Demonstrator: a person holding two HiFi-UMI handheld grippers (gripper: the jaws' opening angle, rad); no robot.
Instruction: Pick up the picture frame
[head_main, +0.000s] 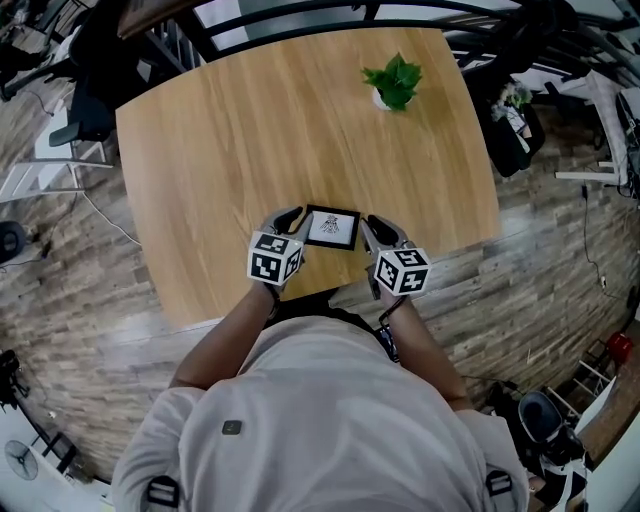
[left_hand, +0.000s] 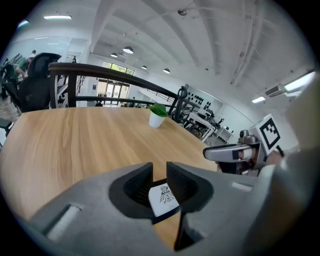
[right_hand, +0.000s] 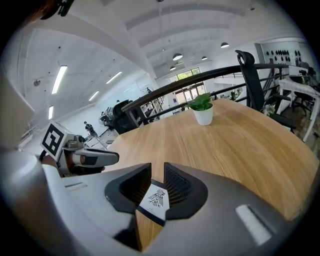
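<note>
A small black picture frame (head_main: 331, 227) with a white print of a winged figure lies flat on the wooden table (head_main: 250, 130), near its front edge. My left gripper (head_main: 289, 229) sits at the frame's left edge and my right gripper (head_main: 374, 236) at its right edge, both pointing down at the table. In the left gripper view the frame (left_hand: 163, 196) shows through the gap of the left gripper (left_hand: 159, 172). The right gripper view shows the frame (right_hand: 156, 199) the same way between the parted jaws of the right gripper (right_hand: 157, 175). Neither pair of pads presses on it.
A small green plant in a white pot (head_main: 393, 82) stands at the table's far right. A dark office chair (head_main: 80, 110) is beyond the far left corner, and a black rail runs along the far edge. Bags and gear (head_main: 515, 120) lie on the floor at right.
</note>
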